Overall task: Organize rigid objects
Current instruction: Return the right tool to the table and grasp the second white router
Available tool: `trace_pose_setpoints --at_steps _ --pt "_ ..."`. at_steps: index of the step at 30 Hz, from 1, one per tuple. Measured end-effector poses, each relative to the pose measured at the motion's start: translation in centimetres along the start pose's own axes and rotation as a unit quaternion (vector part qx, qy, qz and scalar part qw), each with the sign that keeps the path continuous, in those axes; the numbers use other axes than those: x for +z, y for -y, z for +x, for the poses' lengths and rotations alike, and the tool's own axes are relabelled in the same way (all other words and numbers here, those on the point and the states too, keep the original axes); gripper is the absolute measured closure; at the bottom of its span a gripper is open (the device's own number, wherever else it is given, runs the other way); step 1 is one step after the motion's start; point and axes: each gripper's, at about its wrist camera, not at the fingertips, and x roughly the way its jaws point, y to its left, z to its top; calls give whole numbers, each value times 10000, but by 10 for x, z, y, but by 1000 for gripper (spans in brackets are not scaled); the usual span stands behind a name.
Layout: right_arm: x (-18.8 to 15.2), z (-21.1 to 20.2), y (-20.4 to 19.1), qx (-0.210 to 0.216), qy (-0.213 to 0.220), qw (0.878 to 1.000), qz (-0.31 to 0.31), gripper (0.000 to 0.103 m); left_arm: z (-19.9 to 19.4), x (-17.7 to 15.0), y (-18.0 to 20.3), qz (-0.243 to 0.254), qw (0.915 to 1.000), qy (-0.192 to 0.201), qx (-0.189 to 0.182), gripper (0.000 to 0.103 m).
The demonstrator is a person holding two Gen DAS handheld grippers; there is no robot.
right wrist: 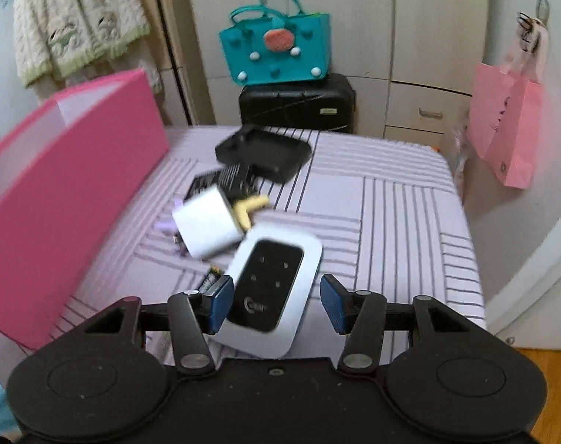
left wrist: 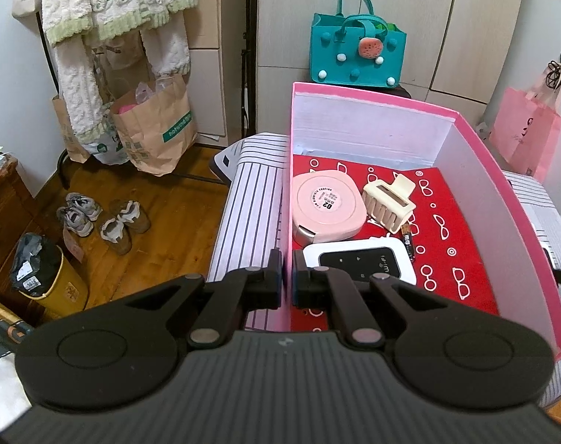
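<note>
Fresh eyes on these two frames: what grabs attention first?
The pink box, red-lined, sits on the striped bed holding a pink tape measure, cream hair claw and a wifi router. The left gripper pinches its near wall. Outside, a second router lies between the right gripper's open jaws.

My right-wrist view smeared by motion, small black battery (right wrist: 210, 280) lower left half hidden behind my finger, white-and-black Wi-Fi router (left wrist: 360, 261) partly behind my left linkage, label unreadable.
</note>
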Motion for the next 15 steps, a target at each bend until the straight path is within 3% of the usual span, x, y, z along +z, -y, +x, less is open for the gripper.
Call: trace_pose_setpoints --at_steps 4,9,15 --pt "-4 3 -1 222 78 9997 93 37 1 1 3 32 10000 -36 31 98" --pt "-8 7 -18 -7 102 9994 -324 29 1 1 3 50 10000 -11 62 98" --pt "-11 10 -20 -185 8 9996 -223 32 1 1 4 20 10000 -6 66 98"
